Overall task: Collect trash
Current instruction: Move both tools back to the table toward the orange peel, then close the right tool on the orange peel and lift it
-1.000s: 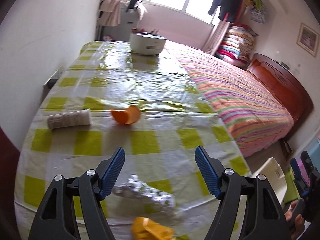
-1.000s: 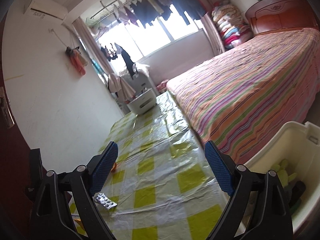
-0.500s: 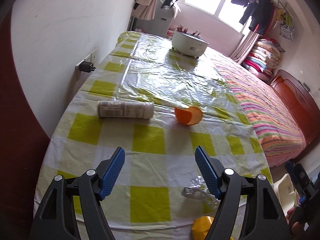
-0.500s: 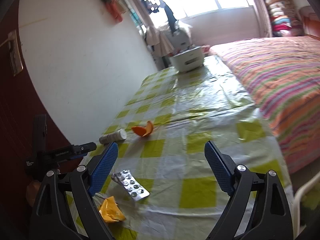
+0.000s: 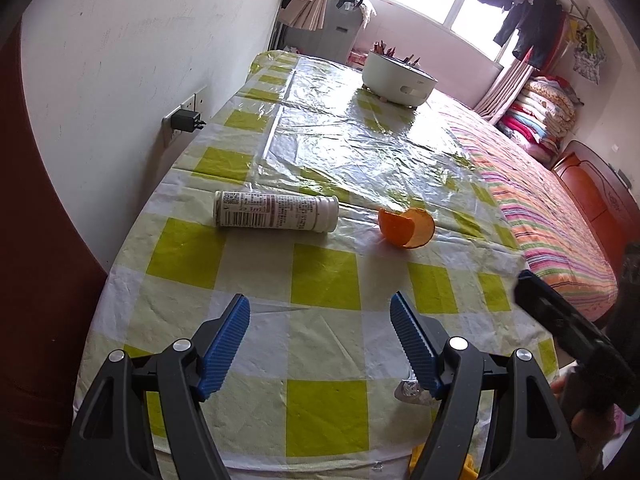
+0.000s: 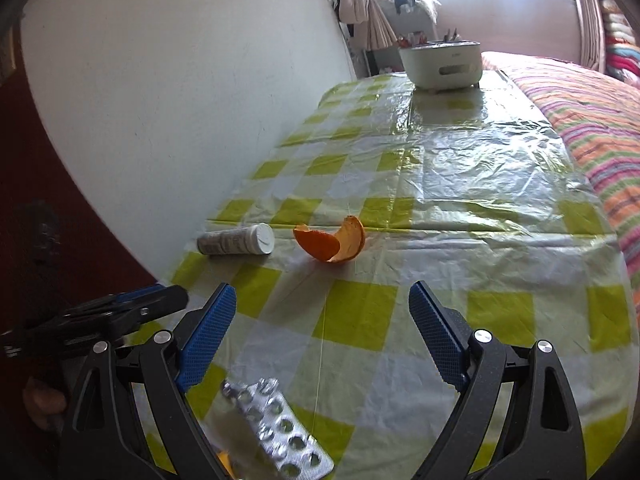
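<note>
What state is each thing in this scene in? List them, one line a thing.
Bottle: capped, lying on its side.
Peel: curled, resting on the tablecloth, apart from the bottle.
Blister pack: flat on the tablecloth, pockets look emptied.
Tablecloth: spread, wrinkled.
Charger: plugged into the wall socket.
Left gripper: open, empty.
Right gripper: open, empty.

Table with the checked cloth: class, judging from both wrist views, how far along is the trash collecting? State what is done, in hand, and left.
Done: nothing visibly collected.

In hand: nothing. The left gripper and right gripper are both open and empty above the table.

Left: the white bottle lying on its side, the orange peel beside it, the empty blister pack near the front edge, and a yellow scrap.
</note>
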A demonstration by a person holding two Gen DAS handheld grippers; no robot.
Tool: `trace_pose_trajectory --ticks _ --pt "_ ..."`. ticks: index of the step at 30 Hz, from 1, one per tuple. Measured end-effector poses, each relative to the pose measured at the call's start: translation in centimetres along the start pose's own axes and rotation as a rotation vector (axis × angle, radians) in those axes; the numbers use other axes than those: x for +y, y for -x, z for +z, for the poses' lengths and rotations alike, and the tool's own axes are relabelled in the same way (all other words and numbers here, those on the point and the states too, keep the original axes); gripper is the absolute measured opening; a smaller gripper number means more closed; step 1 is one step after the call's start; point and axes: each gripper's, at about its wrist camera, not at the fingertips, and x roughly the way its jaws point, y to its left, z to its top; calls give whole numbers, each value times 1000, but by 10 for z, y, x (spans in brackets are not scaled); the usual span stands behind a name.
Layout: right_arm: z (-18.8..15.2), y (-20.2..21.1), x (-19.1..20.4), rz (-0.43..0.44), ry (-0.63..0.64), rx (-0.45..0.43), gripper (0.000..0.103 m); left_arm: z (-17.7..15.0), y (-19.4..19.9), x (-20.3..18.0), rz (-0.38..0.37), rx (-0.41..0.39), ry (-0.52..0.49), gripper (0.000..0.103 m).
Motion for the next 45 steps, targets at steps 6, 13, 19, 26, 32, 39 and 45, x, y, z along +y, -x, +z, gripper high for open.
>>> trace_pose_trajectory --ticks 6,13,19,26,32,39,45 --pt "16 -49 2 -52 48 88 87 2 -5 7 -3 14 33 71" --pt "35 -92 9 -119 114 154 87 3 -2 9 -7 17 22 71" --pt "39 -117 4 -167 137 198 86 4 -3 15 -2 28 30 71" --pt "41 -120 9 -183 167 198 45 5 -7 19 4 42 40 71" --pt "41 -97 6 -134 124 159 28 5 -9 21 14 46 41 71" --pt "20 -14 1 37 -37 42 27 5 -7 18 30 26 13 71" --pt "-8 51 -9 141 -158 -58 27 8 -8 19 -7 66 17 71"
